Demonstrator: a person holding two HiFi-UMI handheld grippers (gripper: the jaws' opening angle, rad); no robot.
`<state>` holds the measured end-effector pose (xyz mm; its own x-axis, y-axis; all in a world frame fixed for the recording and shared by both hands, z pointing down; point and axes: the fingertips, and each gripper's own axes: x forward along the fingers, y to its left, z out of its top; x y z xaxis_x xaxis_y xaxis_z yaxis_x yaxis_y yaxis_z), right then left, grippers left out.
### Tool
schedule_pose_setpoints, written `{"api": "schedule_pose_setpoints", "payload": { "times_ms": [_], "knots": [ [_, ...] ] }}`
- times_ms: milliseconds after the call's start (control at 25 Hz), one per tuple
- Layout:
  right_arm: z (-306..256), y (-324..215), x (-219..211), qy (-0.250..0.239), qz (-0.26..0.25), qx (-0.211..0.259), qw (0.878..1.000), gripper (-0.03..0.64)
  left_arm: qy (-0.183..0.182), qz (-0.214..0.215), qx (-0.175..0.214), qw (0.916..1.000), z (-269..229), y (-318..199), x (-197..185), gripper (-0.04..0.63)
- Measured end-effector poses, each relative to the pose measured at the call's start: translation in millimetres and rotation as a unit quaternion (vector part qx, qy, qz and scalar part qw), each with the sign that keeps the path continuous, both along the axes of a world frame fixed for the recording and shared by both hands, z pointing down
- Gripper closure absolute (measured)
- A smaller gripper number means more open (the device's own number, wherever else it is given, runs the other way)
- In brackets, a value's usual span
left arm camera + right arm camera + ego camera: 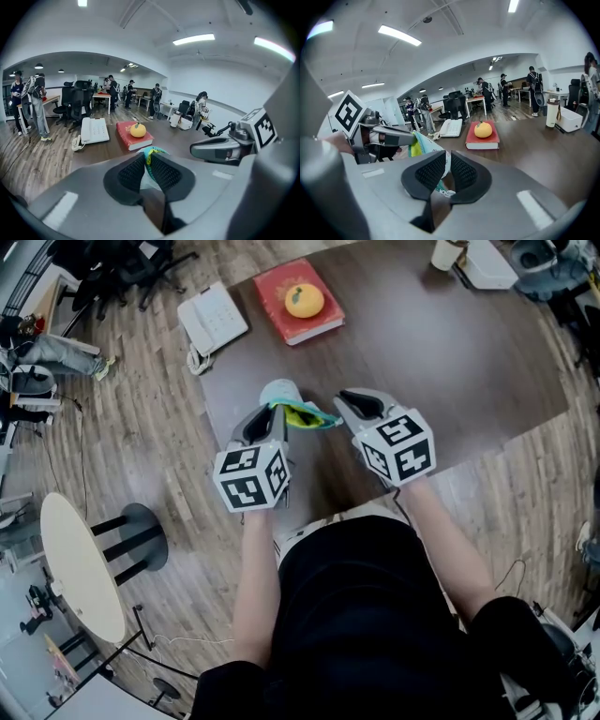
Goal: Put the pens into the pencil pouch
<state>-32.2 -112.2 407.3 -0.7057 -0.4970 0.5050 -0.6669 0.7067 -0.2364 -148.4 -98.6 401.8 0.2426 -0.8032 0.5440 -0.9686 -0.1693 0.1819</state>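
Observation:
The pencil pouch [300, 414], teal, yellow and white fabric, hangs stretched between my two grippers above the near edge of the dark table [450, 362]. My left gripper [275, 414] is shut on the pouch's left edge; in the left gripper view the fabric [151, 157] sits pinched between the black pads [131, 172]. My right gripper [338, 411] is shut on the other edge, with the cloth [423, 147] running out leftward from its jaws toward the left gripper [384, 138]. No pen shows in any view.
A red book [281, 282] with an orange [305, 300] on it lies at the table's far side, a white telephone [213, 318] to its left. A white cup [447, 253] stands far right. A round cream side table [80, 563] stands on the floor at left.

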Motion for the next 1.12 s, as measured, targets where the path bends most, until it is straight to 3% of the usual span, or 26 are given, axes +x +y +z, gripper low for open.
{"api": "schedule_pose_setpoints", "payload": {
  "times_ms": [640,1120],
  "knots": [
    [-59.7,-13.9,7.2,-0.03,-0.005,0.094,0.995,0.589,-0.006,0.004,0.057,0.9984,-46.5,-8.8,5.1,0.552],
    [-96.8,-22.1,24.9,-0.047,0.023,0.144,0.988,0.607,0.009,0.011,0.096,0.9953,-82.1,-9.1,15.7,0.552]
  ]
}}
